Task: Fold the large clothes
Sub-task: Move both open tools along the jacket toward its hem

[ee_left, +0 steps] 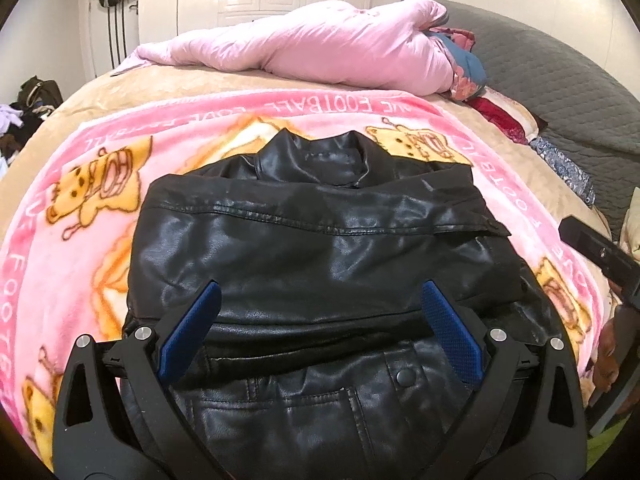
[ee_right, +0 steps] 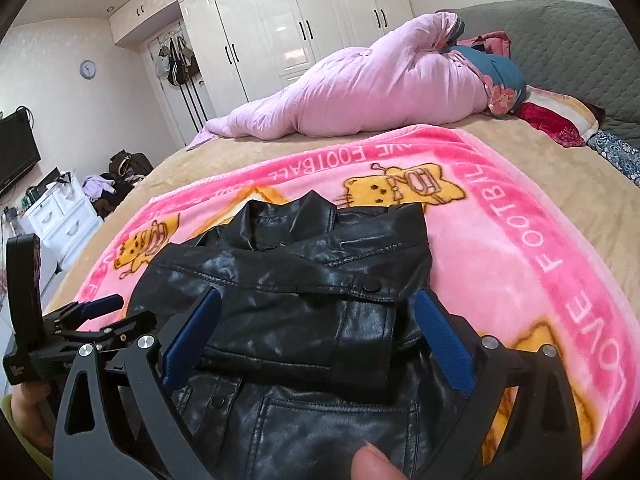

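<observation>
Bright, even room light, seen through two strongly curved fisheye lenses.

Glare sits in soft white patches on the glossy wardrobe doors (ee_right: 276,20), and pale sheen runs along the creases of the black leather jacket (ee_left: 320,248), so its folds read clearly. Shadows are faint, just a thin dark edge under the jacket on the pink blanket (ee_right: 500,248). The middle of each view is fairly sharp; toward the rim the blanket's lettering bends and smears, the bed bulges, and the corners fall into black vignette. A fingertip (ee_right: 374,462) at the bottom edge is blurred.
</observation>
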